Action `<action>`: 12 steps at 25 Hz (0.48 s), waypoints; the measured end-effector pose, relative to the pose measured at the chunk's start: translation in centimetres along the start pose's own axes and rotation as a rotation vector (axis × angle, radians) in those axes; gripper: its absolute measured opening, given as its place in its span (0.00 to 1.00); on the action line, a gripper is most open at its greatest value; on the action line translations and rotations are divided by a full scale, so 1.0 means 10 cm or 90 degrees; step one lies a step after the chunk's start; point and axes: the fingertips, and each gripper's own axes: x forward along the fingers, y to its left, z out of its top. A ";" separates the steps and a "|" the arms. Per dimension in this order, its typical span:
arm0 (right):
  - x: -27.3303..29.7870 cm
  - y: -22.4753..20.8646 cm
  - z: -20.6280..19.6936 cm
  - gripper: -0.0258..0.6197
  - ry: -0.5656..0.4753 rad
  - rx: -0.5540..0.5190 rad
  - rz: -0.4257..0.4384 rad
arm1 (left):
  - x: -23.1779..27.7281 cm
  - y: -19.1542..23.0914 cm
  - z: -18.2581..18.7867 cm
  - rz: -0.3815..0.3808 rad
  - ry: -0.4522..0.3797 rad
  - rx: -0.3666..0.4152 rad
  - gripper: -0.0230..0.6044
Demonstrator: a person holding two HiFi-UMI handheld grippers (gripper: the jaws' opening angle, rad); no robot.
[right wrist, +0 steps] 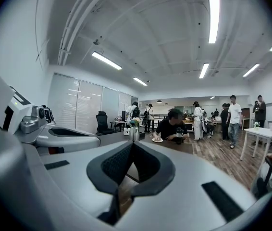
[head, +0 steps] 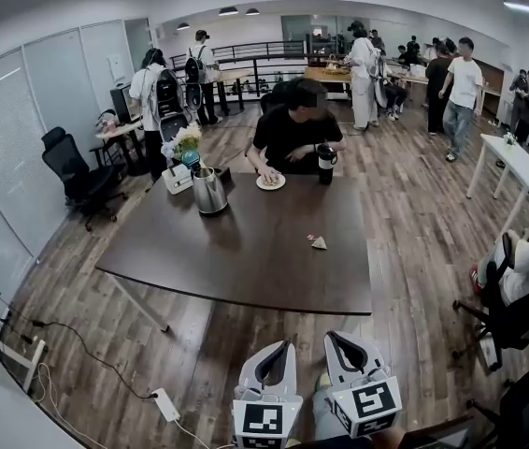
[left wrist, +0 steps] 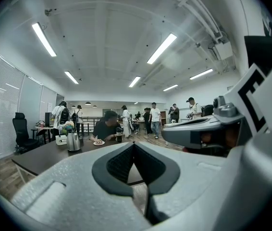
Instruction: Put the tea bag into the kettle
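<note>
Head view, left hand-held gripper (head: 279,346): bottom centre, jaws pressed together, empty.
Head view, right hand-held gripper (head: 336,338): just beside it, jaws also together, empty.
Head view, tea bag (head: 318,242): on the table (head: 246,269), right of centre, well apart from the kettle (head: 209,191).
Left gripper view: jaw tips meet, nothing between.
Right gripper view: jaw tips meet, nothing between.

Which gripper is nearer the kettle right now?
Left. The left gripper is held off the table's near edge, with the kettle far across it to the left; the right gripper sits beside it, further right.
</note>
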 end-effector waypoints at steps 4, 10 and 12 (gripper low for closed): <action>0.21 -0.13 0.00 0.05 -0.001 0.007 0.008 | 0.21 0.08 0.00 0.004 0.008 0.013 0.04; 0.57 -0.37 0.01 0.05 0.004 0.012 0.006 | 0.62 0.23 -0.03 0.006 0.020 0.005 0.04; 0.71 -0.47 0.01 0.05 0.008 0.017 0.004 | 0.78 0.28 -0.01 0.004 0.023 0.006 0.04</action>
